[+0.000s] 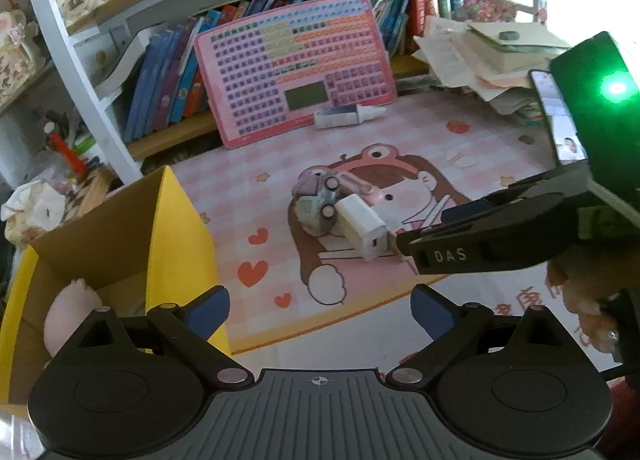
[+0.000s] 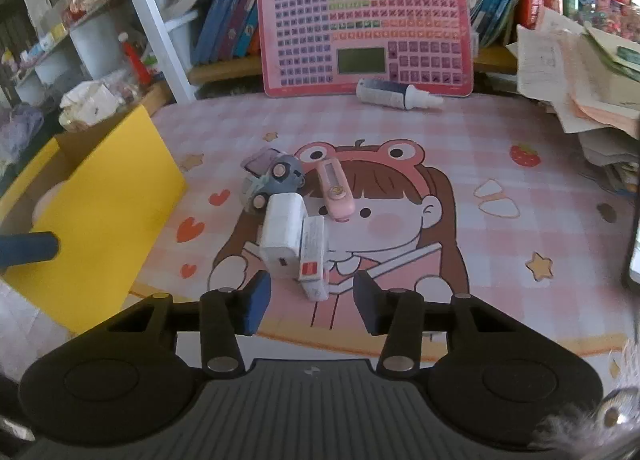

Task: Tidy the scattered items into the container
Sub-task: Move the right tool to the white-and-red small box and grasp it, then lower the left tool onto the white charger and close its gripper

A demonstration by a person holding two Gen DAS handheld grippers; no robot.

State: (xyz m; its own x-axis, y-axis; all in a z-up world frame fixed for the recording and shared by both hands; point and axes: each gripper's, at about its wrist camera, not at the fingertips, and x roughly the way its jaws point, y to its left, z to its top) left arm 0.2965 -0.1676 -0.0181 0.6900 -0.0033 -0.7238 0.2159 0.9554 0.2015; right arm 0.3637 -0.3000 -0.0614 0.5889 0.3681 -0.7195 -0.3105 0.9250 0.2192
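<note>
At far left the yellow cardboard box (image 2: 100, 195) stands open on the table, a pink soft toy (image 1: 68, 316) already inside. The left gripper (image 1: 320, 314) hangs released beside it, empty. Rightward, the white plastic charger block (image 2: 282, 236) and small white carton (image 2: 314, 260) lie touching, long axes pointing toward the right gripper (image 2: 310, 300), nearer, spread around the carton's near end.

A yellow box (image 2: 108, 195) with a brown interior sits on a pink-checked mat (image 2: 460, 147) printed with a cartoon girl; a white charger (image 2: 282, 238), pale blue toy car (image 2: 272, 179) and pink keyboard board (image 2: 366, 23).
</note>
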